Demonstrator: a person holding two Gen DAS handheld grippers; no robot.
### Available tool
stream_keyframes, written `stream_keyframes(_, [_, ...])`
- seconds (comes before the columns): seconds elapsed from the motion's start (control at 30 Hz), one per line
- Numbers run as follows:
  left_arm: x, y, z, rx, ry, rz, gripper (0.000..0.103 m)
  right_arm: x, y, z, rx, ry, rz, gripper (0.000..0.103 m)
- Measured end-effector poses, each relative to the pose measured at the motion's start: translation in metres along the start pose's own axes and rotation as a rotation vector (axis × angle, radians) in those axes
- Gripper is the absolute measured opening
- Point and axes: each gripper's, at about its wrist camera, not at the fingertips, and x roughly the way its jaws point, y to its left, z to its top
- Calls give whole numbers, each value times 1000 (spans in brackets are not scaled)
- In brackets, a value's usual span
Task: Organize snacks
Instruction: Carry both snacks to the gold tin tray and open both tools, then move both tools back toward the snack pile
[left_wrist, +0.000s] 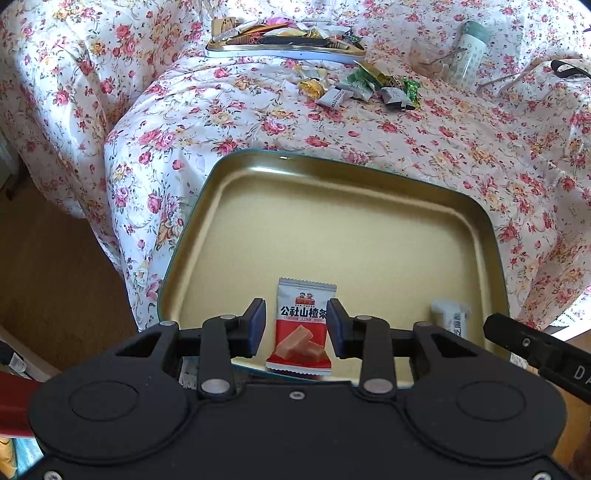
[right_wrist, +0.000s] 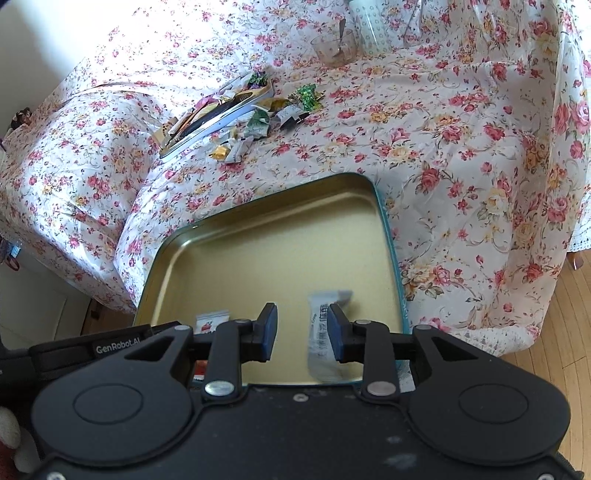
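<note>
A gold tin tray (left_wrist: 332, 214) with a teal rim lies at the near edge of the floral-cloth table; it also shows in the right wrist view (right_wrist: 266, 240). A red-and-white hawthorn snack packet (left_wrist: 301, 328) lies in it between my left gripper's (left_wrist: 296, 328) open fingers, not clamped. A white snack packet (left_wrist: 452, 317) lies near the tray's right side; in the right wrist view this white packet (right_wrist: 323, 332) lies, blurred, by my open right gripper (right_wrist: 302, 330). The red-and-white packet (right_wrist: 210, 325) peeks out left of it.
A second tin (left_wrist: 284, 48) full of wrappers sits at the back, with loose snack packets (left_wrist: 362, 88) scattered in front. A glass cup with a spoon (right_wrist: 334, 46) and a pale bottle (left_wrist: 471, 48) stand at the far right. Wooden floor (left_wrist: 48, 277) lies beyond the table edge.
</note>
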Motion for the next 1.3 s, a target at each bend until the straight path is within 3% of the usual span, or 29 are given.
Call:
stream_keyframes(0.6, [6,0,-7,-7,62,0,45,7,4,-6,-21,39,8,33])
stream_keyframes(0.9, [12,-4,3,29,179,-59,45,13,8,2,-74,94,8,33])
stream_keyframes(1.3, [14,1,49,-10,314,-57,45,24,24,42,-175,273,62,38])
